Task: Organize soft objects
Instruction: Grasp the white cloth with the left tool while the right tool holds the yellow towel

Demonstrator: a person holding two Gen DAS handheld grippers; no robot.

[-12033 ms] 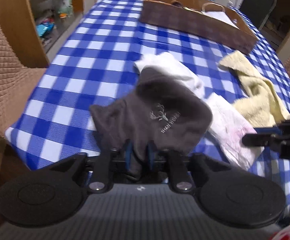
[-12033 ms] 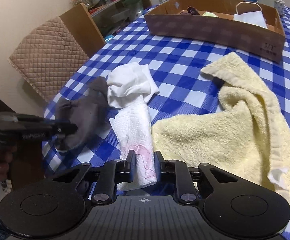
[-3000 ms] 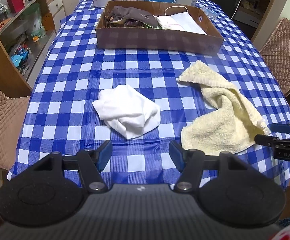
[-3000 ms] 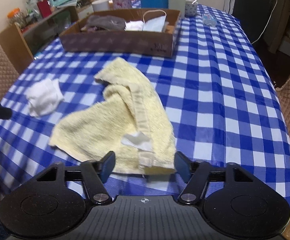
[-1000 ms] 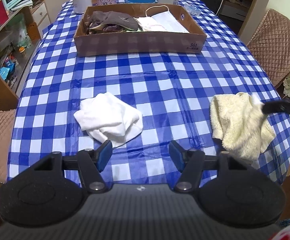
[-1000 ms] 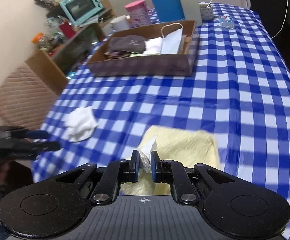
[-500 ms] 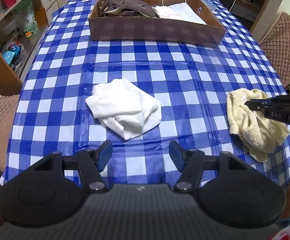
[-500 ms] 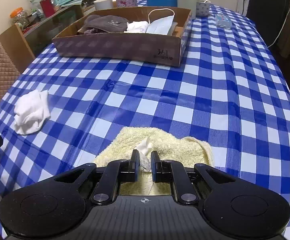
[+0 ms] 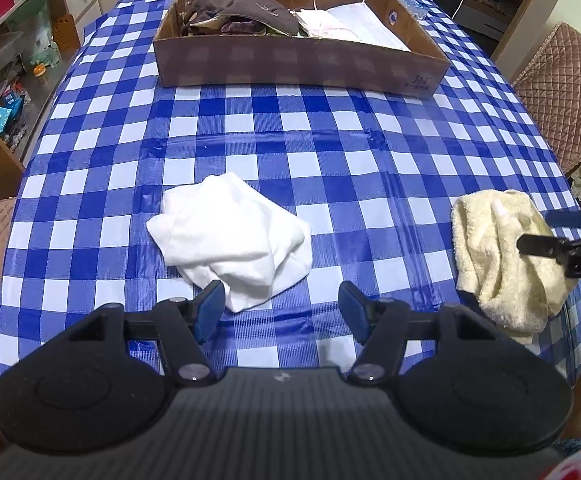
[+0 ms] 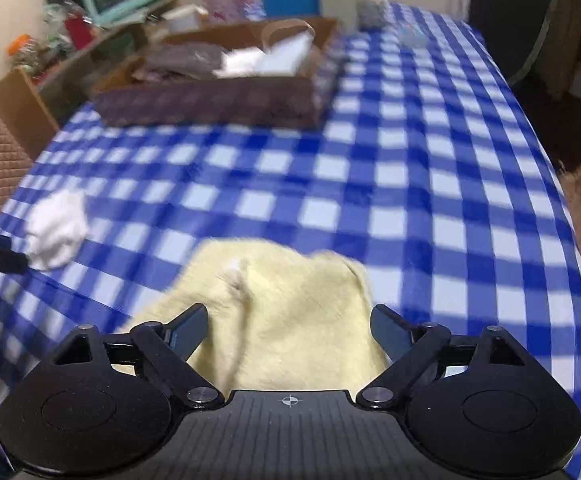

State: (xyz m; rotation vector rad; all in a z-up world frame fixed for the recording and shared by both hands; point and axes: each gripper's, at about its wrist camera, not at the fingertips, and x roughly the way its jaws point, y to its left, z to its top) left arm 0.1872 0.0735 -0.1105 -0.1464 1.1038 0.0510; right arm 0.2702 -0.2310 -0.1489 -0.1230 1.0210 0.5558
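On checked tablecloth (image 9: 290,152), fluffy yellow towel (image 10: 290,320) just released, crumpled white cloth (image 9: 230,236), both fingers spread.

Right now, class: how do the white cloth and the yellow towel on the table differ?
The white cloth is smooth and lies mid-table; the yellow towel is fluffy and sits at the table's right edge. The towel looks larger. Both are crumpled and still outside the cardboard box.
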